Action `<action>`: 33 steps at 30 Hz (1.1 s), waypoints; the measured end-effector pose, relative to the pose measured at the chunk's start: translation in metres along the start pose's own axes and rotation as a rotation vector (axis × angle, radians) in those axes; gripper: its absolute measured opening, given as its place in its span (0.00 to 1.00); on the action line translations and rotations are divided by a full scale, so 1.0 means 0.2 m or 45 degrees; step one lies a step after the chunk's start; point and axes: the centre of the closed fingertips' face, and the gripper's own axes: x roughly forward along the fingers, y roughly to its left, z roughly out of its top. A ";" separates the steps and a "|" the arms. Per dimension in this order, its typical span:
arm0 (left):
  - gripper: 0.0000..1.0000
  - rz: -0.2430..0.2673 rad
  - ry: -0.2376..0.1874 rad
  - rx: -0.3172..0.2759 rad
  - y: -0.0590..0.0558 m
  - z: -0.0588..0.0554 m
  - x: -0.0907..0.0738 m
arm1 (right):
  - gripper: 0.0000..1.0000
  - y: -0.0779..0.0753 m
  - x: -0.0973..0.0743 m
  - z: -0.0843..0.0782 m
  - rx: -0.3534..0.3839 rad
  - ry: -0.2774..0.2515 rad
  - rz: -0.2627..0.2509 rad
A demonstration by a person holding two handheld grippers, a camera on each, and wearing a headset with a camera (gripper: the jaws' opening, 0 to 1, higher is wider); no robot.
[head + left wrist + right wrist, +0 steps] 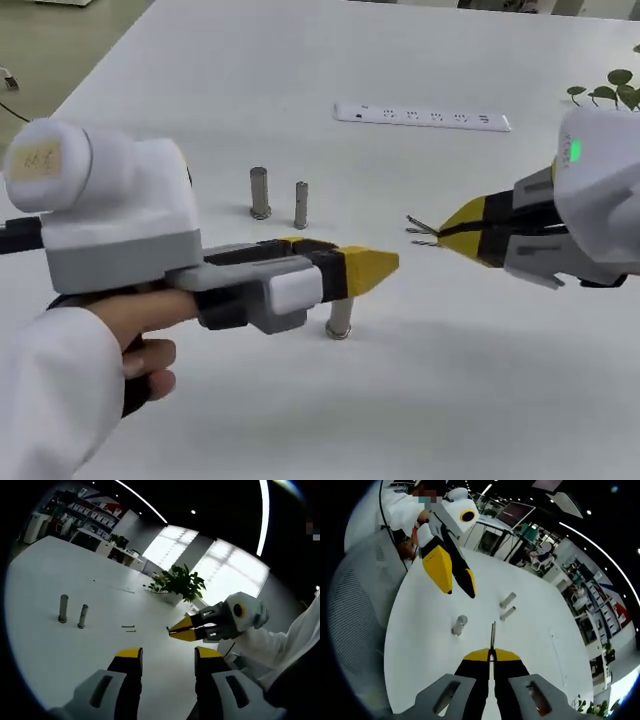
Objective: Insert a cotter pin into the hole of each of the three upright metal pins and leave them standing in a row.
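Cotter pin (493, 630) pinched tight in right gripper (490, 654); left gripper (168, 655) spread wide, holding nothing — looks like first insertion; next up, lining it with hole of nearest metal pin (459, 625).

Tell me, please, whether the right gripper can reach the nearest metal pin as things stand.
Probably yes. Bare table lies between the right gripper, shut on a cotter pin, and that metal pin; the left gripper hangs close by it, though.
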 end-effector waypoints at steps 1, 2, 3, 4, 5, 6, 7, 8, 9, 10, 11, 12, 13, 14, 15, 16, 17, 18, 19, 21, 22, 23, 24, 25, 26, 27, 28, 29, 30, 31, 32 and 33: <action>0.38 -0.004 -0.001 -0.001 0.00 0.00 0.00 | 0.00 0.00 0.00 0.01 -0.005 -0.006 -0.001; 0.37 -0.011 0.002 -0.004 0.00 0.01 0.00 | 0.00 0.01 0.00 0.01 -0.013 -0.008 -0.002; 0.36 -0.017 0.007 -0.007 0.00 0.01 0.00 | 0.00 0.01 -0.01 0.02 -0.023 -0.011 -0.005; 0.35 -0.025 0.012 -0.007 0.00 0.01 0.00 | 0.00 0.02 -0.01 0.04 -0.031 -0.012 -0.004; 0.34 -0.029 0.016 -0.006 0.00 0.01 0.00 | 0.00 0.03 -0.01 0.04 -0.036 -0.015 -0.003; 0.34 -0.029 0.025 -0.005 0.00 0.01 0.00 | 0.00 0.04 -0.01 0.05 -0.044 -0.020 -0.004; 0.34 -0.022 0.026 -0.003 0.01 0.01 0.00 | 0.00 0.04 -0.01 0.06 -0.050 -0.020 -0.005; 0.34 -0.011 0.023 0.011 0.02 0.01 0.01 | 0.00 0.05 -0.01 0.06 -0.059 -0.020 -0.007; 0.34 -0.014 0.026 0.021 0.02 0.02 0.01 | 0.00 0.04 -0.01 0.07 -0.079 -0.015 -0.029; 0.33 -0.016 0.029 0.019 0.02 0.02 0.01 | 0.00 0.04 -0.01 0.07 -0.100 -0.008 -0.029; 0.33 -0.021 0.032 0.024 0.02 0.02 0.01 | 0.00 0.05 -0.01 0.08 -0.112 -0.005 -0.035; 0.33 -0.023 0.034 0.030 0.02 0.02 0.02 | 0.00 0.06 -0.01 0.09 -0.116 -0.007 -0.039; 0.33 -0.022 0.039 0.044 0.02 0.03 0.02 | 0.00 0.07 -0.01 0.09 -0.125 -0.007 -0.035; 0.32 -0.025 0.044 0.057 0.02 0.02 0.03 | 0.00 0.07 0.00 0.10 -0.128 -0.007 -0.035; 0.31 -0.029 0.049 0.065 0.01 0.03 0.04 | 0.00 0.08 0.00 0.10 -0.142 -0.004 -0.040; 0.30 -0.031 0.050 0.067 0.01 0.03 0.04 | 0.00 0.08 0.00 0.10 -0.153 0.004 -0.038; 0.29 -0.036 0.051 0.071 0.01 0.03 0.04 | 0.00 0.09 0.00 0.10 -0.154 0.002 -0.037; 0.29 -0.038 0.051 0.072 0.00 0.03 0.04 | 0.00 0.09 0.00 0.11 -0.155 -0.002 -0.035; 0.28 -0.051 0.054 0.074 -0.01 0.03 0.05 | 0.00 0.10 0.00 0.11 -0.155 -0.005 -0.031; 0.27 -0.080 0.074 0.074 -0.03 0.02 0.06 | 0.00 0.10 0.01 0.12 -0.168 -0.004 -0.039; 0.27 -0.088 0.081 0.076 -0.04 0.02 0.07 | 0.00 0.11 0.01 0.13 -0.173 -0.002 -0.037; 0.26 -0.094 0.088 0.084 -0.04 0.01 0.07 | 0.00 0.11 0.00 0.13 -0.173 -0.004 -0.038; 0.26 -0.094 0.096 0.089 -0.05 0.01 0.08 | 0.00 0.11 0.01 0.14 -0.170 -0.012 -0.038; 0.26 -0.095 0.101 0.092 -0.05 0.01 0.08 | 0.00 0.11 0.00 0.14 -0.170 -0.013 -0.039; 0.25 -0.099 0.106 0.095 -0.05 0.01 0.09 | 0.00 0.11 0.01 0.15 -0.176 -0.014 -0.043; 0.25 -0.101 0.109 0.095 -0.06 0.00 0.09 | 0.00 0.12 0.00 0.15 -0.178 -0.015 -0.045; 0.24 -0.105 0.113 0.095 -0.06 0.00 0.09 | 0.00 0.12 0.00 0.16 -0.182 -0.018 -0.040; 0.23 -0.107 0.112 0.095 -0.06 0.00 0.09 | 0.00 0.12 0.00 0.16 -0.184 -0.022 -0.038; 0.22 -0.107 0.114 0.091 -0.06 0.00 0.09 | 0.00 0.13 0.00 0.17 -0.187 -0.026 -0.036; 0.23 -0.106 0.118 0.089 -0.06 0.00 0.09 | 0.00 0.13 0.00 0.17 -0.193 -0.026 -0.035; 0.23 -0.105 0.119 0.089 -0.06 0.00 0.09 | 0.00 0.13 0.00 0.17 -0.195 -0.026 -0.035; 0.22 -0.107 0.122 0.091 -0.06 0.00 0.09 | 0.00 0.13 0.00 0.18 -0.202 -0.029 -0.036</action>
